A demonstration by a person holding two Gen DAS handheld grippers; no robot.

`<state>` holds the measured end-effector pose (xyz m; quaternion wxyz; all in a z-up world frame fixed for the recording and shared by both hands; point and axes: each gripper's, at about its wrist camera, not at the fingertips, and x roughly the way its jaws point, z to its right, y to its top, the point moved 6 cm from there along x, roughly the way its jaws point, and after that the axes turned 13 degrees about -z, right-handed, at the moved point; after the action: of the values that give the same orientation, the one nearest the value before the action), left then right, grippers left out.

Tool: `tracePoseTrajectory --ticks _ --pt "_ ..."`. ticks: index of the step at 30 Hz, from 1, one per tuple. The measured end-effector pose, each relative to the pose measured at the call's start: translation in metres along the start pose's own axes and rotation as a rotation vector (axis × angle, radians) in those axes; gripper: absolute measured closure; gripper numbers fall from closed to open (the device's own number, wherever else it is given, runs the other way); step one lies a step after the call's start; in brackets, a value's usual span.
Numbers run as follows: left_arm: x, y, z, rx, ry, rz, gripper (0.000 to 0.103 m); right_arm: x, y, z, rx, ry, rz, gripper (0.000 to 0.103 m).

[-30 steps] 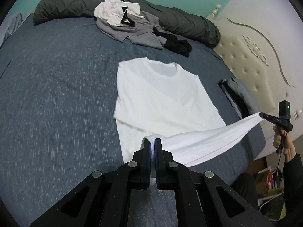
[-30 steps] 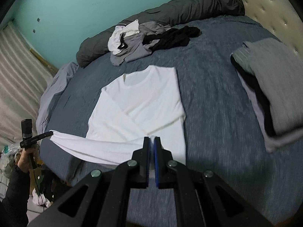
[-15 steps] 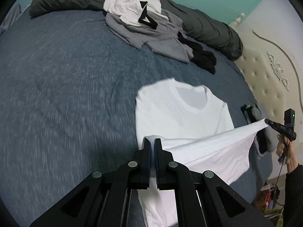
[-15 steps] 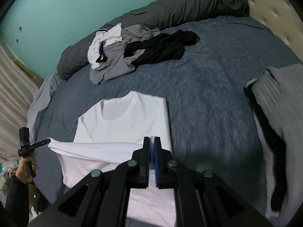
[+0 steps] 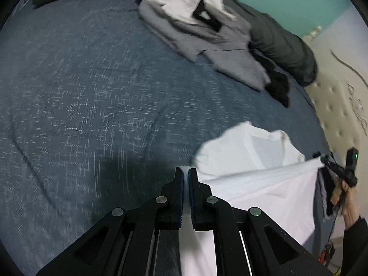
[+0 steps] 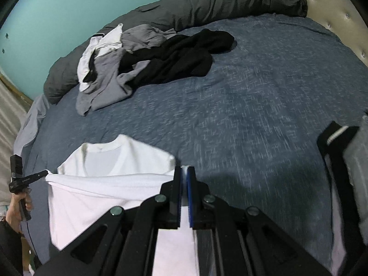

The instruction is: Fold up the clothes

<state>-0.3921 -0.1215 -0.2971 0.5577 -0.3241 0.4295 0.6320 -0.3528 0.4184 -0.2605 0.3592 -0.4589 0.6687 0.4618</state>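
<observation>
L gripper [image 5: 186, 172] is clamped on one corner of the white T-shirt's [image 5: 264, 184] hem, white cloth pinched between the blue pads, though the jaws are easing open a touch. R gripper [image 6: 184, 171] is clenched on the other hem corner. The hem is pulled taut between the two, held above the shirt's lower half, w/ the folded edge close to the collar. Each gripper also shows small in the other's view, held by a hand [image 5: 345, 197] in a dark sleeve at the near edge of the bed [image 5: 92, 92].

The shirt lies at the bed's near edge, collar pointing to the far side. Toward the headboard [image 5: 340, 105] side, at the near edge, a folded grey and black stack [image 6: 345, 172] sits apart from the shirt.

Mid bed is bare blue cover. Beyond it, toward the far edge, a loose heap: grey garment [image 6: 103, 89], black garment [image 6: 179, 57] on its headboard side, white piece [image 6: 101, 48] on the other. Along the far edge runs a rolled dark grey duvet [image 6: 207, 4], touching the heap. Teal wall [image 6: 69, 4] behind.
</observation>
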Motion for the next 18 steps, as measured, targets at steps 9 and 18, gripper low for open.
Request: tracePoseTrajectory --ticks 9,18 --pt "-0.007 0.001 -0.017 -0.045 0.034 0.125 0.071 0.026 0.007 0.024 0.072 -0.075 0.074 0.094" --pt "0.015 -0.072 0.037 0.227 0.132 0.028 0.070 0.019 -0.049 -0.026 -0.139 -0.026 0.035 0.089"
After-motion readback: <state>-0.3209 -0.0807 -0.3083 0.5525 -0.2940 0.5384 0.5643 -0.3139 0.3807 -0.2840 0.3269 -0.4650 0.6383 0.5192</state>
